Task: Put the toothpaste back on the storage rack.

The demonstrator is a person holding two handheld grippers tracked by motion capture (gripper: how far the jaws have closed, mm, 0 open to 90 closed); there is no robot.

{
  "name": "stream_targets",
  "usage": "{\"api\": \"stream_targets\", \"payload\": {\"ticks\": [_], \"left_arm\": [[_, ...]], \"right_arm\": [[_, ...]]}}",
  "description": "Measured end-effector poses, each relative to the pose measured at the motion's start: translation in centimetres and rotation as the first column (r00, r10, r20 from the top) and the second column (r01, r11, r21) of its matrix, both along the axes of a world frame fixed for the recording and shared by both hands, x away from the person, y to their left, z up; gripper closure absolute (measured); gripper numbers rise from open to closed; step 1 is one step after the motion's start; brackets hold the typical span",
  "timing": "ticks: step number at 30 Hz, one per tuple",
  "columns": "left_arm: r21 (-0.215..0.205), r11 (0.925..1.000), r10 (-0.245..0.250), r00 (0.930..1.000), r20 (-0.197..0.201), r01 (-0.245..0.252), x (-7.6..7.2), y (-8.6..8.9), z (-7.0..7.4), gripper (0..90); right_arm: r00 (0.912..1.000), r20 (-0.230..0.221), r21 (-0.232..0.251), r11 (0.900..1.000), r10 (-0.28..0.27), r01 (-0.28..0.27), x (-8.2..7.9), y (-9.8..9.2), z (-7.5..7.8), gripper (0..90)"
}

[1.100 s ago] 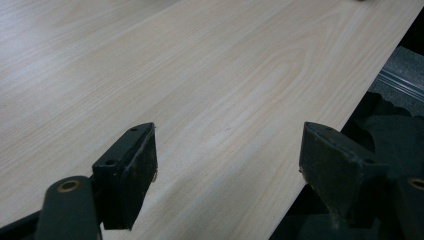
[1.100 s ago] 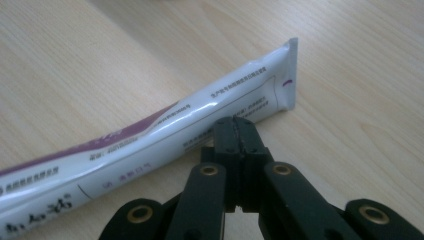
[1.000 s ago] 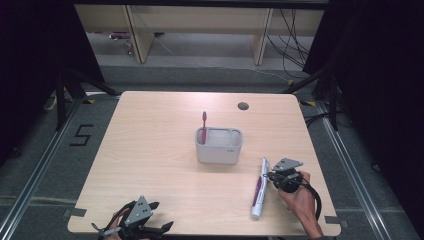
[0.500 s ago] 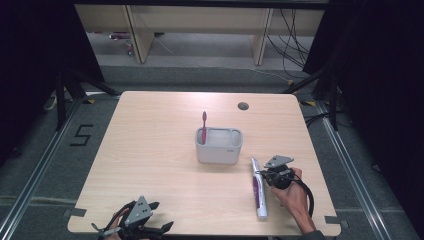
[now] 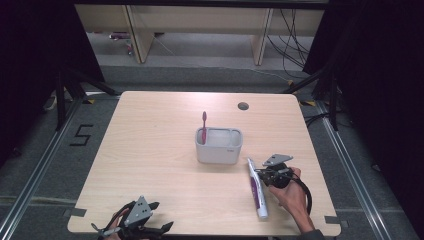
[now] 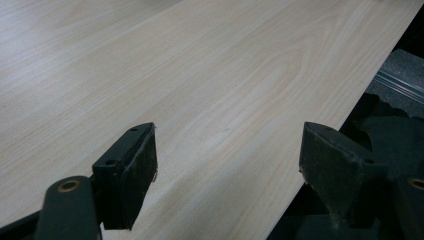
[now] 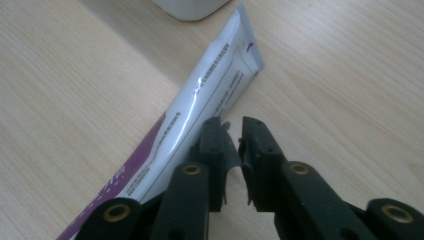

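Now, toothpaste tube (image 5: 256, 189) flat on table (image 5: 160, 150): light, soft, slick; best pinched mid-body. Right gripper (image 7: 232, 137) just cracking apart beside it, nothing between; left gripper (image 6: 227, 160) wide, empty

My right gripper (image 5: 261, 173) has slid the toothpaste tube (image 5: 257, 188) to the left across the table, and the tube has turned. Before, its crimped end leaned to the right, toward my gripper; now this end points up and a little left, near the corner of the white holder (image 5: 218, 145). My jaws have just been opening, so a small gap stands between them, with nothing inside. The tube (image 7: 195, 105) lies just beside my left jaw.
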State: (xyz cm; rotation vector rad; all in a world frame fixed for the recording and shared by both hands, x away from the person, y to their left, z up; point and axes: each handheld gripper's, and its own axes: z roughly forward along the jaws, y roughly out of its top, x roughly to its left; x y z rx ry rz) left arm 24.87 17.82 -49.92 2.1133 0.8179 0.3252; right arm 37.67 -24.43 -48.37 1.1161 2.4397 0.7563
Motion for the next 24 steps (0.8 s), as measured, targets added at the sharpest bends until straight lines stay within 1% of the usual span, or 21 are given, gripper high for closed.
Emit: {"api": "stream_targets", "payload": {"ticks": [1, 2, 3, 4, 5, 7, 8, 9, 10, 11, 12, 13, 14, 16, 17, 18, 19, 20, 21, 22, 24], "left_arm": [[0.001, 1.0000, 0.000, 1.0000, 0.000, 0.000, 0.0, 0.0, 0.0, 22.7], [0.001, 1.0000, 0.001, 1.0000, 0.000, -0.001, 0.0, 0.0, 0.0, 22.8], [-0.011, 0.9999, 0.004, 1.0000, -0.001, -0.004, 0.0, 0.0, 0.0, 22.8], [-0.011, 0.9999, 0.004, 1.0000, -0.001, -0.004, 0.0, 0.0, 0.0, 22.8], [-0.006, 1.0000, -0.002, 1.0000, -0.007, 0.002, 0.0, 0.0, 0.0, 22.8], [-0.007, 1.0000, -0.003, 1.0000, -0.007, 0.003, 0.0, 0.0, 0.0, 22.8], [-0.007, 1.0000, -0.003, 1.0000, -0.007, 0.003, 0.0, 0.0, 0.0, 22.7], [-0.006, 1.0000, -0.003, 1.0000, -0.007, 0.003, 0.0, 0.0, 0.0, 22.8], [-0.006, 1.0000, -0.003, 1.0000, -0.007, 0.003, 0.0, 0.0, 0.0, 22.7], [-0.002, 1.0000, -0.006, 0.9999, -0.010, 0.006, 0.0, 0.0, 0.1, 22.7], [-0.019, 0.9998, 0.008, 0.9999, -0.006, -0.009, -0.1, -0.1, 0.0, 22.8], [-0.018, 0.9998, 0.009, 0.9999, -0.005, -0.009, -0.1, -0.1, 0.0, 22.8], [-0.018, 0.9998, 0.009, 0.9999, -0.005, -0.009, -0.1, -0.1, 0.0, 22.8], [-0.017, 0.9998, 0.006, 1.0000, -0.008, -0.007, -0.1, -0.1, 0.0, 22.8], [-0.019, 0.9998, 0.010, 1.0000, -0.002, -0.010, -0.1, -0.1, 0.0, 22.8], [-0.003, 1.0000, 0.001, 1.0000, -0.001, -0.001, 0.0, 0.0, 0.0, 22.8], [-0.018, 0.9998, 0.010, 1.0000, -0.002, -0.010, -0.1, -0.1, 0.0, 22.8], [-0.018, 0.9998, 0.010, 1.0000, -0.002, -0.010, -0.1, -0.1, 0.0, 22.8], [-0.019, 0.9998, 0.010, 1.0000, -0.002, -0.010, -0.1, -0.1, 0.0, 22.8], [-0.019, 0.9998, 0.009, 1.0000, -0.002, -0.009, -0.1, -0.1, 0.0, 22.8], [-0.020, 0.9998, 0.009, 1.0000, -0.002, -0.009, -0.1, -0.1, 0.0, 22.8]], "right_arm": [[0.9999, 0.011, -0.003, 1.000, 0.002, -0.002, 0.0, -0.1, 0.1, 76.6], [1.0000, 0.007, -0.005, 1.000, 0.004, -0.004, 0.0, -0.1, 0.2, 74.2], [0.9999, 0.003, 0.002, 1.000, -0.017, 0.017, -0.2, 0.0, 0.4, 71.7], [0.9999, 0.003, 0.002, 1.000, -0.017, 0.017, -0.2, 0.0, 0.4, 71.7], [0.9992, 0.001, 0.014, 0.999, -0.039, 0.039, -0.4, 0.0, 0.8, 66.6], [0.9981, 0.001, 0.022, 0.998, -0.061, 0.061, -0.5, -0.1, 1.2, 58.4], [0.9981, 0.001, 0.022, 0.998, -0.061, 0.061, -0.5, -0.1, 1.2, 58.4], [0.9961, -0.010, 0.049, 0.995, -0.087, 0.088, -0.7, 0.0, 1.5, 52.6], [0.9961, -0.010, 0.049, 0.995, -0.087, 0.088, -0.7, 0.0, 1.5, 52.6], [0.9920, -0.042, 0.064, 0.991, -0.119, 0.121, -1.0, 0.0, 1.7, 46.3], [0.9935, -0.032, 0.060, 0.992, -0.109, 0.111, -0.9, -0.1, 1.7, 42.9], [0.9867, -0.065, 0.081, 0.985, -0.149, 0.154, -1.1, 0.1, 1.8, 40.9], [0.9867, -0.065, 0.081, 0.985, -0.149, 0.154, -1.1, 0.1, 1.8, 40.9], [0.9871, -0.081, 0.099, 0.984, -0.138, 0.146, -1.1, 0.1, 1.8, 38.8], [0.9858, -0.100, 0.105, 0.984, -0.135, 0.145, -1.3, 0.4, 1.7, 37.5], [0.9853, -0.106, 0.107, 0.984, -0.134, 0.145, -1.4, 0.7, 1.7, 37.3], [0.9860, -0.113, 0.093, 0.987, -0.123, 0.134, -1.4, 0.8, 1.7, 37.3], [0.9860, -0.113, 0.093, 0.987, -0.123, 0.134, -1.4, 0.8, 1.7, 37.3], [0.9895, -0.100, 0.090, 0.990, -0.104, 0.113, -1.3, 0.9, 1.6, 37.4], [0.9861, -0.122, 0.086, 0.988, -0.113, 0.124, -1.5, 1.2, 1.6, 37.5], [0.9861, -0.127, 0.061, 0.991, -0.107, 0.115, -1.5, 1.5, 1.5, 37.6]]}}
